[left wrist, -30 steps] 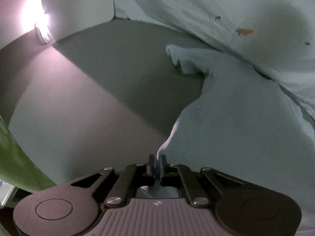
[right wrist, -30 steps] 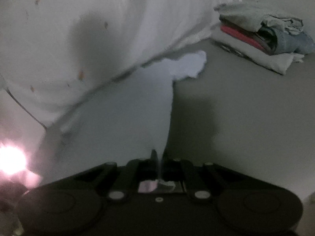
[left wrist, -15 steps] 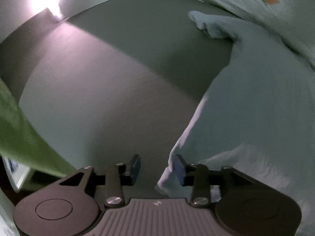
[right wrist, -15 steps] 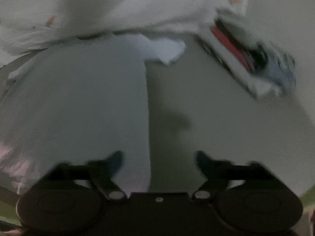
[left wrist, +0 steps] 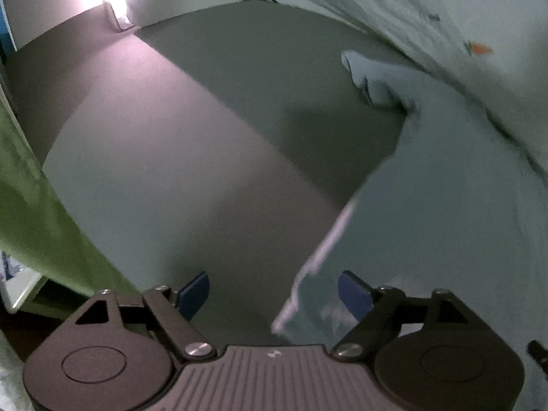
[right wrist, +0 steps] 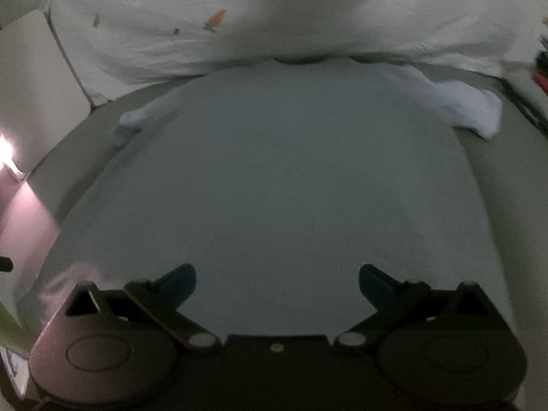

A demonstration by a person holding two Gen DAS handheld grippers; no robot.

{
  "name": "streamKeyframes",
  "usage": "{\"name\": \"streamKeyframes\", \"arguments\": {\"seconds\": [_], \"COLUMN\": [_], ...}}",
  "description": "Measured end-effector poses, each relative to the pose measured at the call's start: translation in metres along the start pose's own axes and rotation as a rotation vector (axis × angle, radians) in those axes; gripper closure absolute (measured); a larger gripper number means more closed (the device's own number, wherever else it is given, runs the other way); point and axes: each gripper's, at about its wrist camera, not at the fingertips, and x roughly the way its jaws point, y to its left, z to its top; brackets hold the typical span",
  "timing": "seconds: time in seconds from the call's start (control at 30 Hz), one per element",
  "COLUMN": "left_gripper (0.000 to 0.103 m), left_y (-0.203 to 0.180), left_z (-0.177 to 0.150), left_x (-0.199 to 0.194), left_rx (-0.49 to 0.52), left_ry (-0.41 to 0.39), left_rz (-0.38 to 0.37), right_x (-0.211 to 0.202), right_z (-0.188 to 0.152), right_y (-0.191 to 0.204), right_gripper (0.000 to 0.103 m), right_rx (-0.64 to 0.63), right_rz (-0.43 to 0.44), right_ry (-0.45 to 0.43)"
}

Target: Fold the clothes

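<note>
Garment: pale shirt (right wrist: 281,178) lies spread flat on the grey worktop (left wrist: 191,157), its long axis running away from both cameras toward the sleeves at the far end.
Left gripper (left wrist: 274,291): fingers opening, the shirt's near corner loose between them, no pad pressing it.
Right gripper (right wrist: 277,284): fingers opening, spread wide over the hem's middle, nothing pinched.
Key relation: left sleeve (left wrist: 373,78) sticks out sideways, nearer the left hand; right sleeve (right wrist: 469,109) nearer the right.
Backdrop: white printed sheet (right wrist: 144,34) beyond the collar.

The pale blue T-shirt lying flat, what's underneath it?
The pale blue T-shirt lies on a grey sheet, which shows bare on both sides. Anything beneath the fabric itself is covered. A white carrot-print cloth lies behind its collar end.
</note>
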Motion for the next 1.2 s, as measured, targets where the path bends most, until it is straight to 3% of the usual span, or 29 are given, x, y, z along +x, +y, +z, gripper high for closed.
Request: {"name": "streamKeyframes", "arguments": {"seconds": [0.1,0.2,0.4,0.43,0.7,0.83,0.93,1.0,1.03,1.07,1.1,1.13,1.2], "left_gripper": [0.019,0.019,0.019,0.019,0.019,0.019,0.016,0.028,0.040,0.062,0.070,0.089,0.092], "left_y": [0.016,0.022,0.025,0.022,-0.037,-0.070,-0.088,-0.099,-0.104,-0.109,-0.113,-0.116,-0.120], "left_z": [0.031,0.067,0.155,0.168,0.266,0.294,0.300,0.298,0.295,0.292,0.288,0.286,0.286], "left_x": [0.018,0.038,0.093,0.103,0.185,0.221,0.234,0.236,0.236,0.236,0.236,0.236,0.238], "left_rx": [-0.018,0.030,0.071,0.080,0.179,0.209,0.270,0.305,0.318,0.335,0.354,0.372,0.394], "left_ry": [0.008,0.014,0.005,0.004,-0.002,0.016,-0.013,-0.039,-0.063,-0.087,-0.108,-0.125,-0.128], "left_rz": [-0.070,-0.095,-0.238,-0.256,-0.365,-0.367,-0.363,-0.384,-0.365,-0.338,-0.305,-0.281,-0.264], "right_x": [0.024,0.053,0.092,0.094,0.104,0.106,0.108,0.108,0.109,0.109,0.109,0.109,0.109], "right_z": [0.006,0.015,0.019,0.017,0.011,0.006,0.004,0.003,0.003,0.003,0.004,0.005,0.004], "right_y": [0.023,0.043,0.095,0.103,0.116,0.121,0.127,0.130,0.132,0.133,0.134,0.134,0.135], "right_gripper": [0.000,0.000,0.000,0.000,0.000,0.000,0.000,0.000,0.000,0.000,0.000,0.000,0.000], "right_rx": [-0.017,0.004,-0.008,-0.013,0.107,0.138,0.163,0.178,0.186,0.197,0.204,0.212,0.222], "right_rz": [-0.037,-0.101,-0.211,-0.241,-0.347,-0.390,-0.426,-0.447,-0.455,-0.464,-0.470,-0.477,-0.484], "right_ry": [0.013,0.036,0.042,0.011,-0.097,-0.129,-0.147,-0.151,-0.149,-0.146,-0.142,-0.140,-0.141]}}
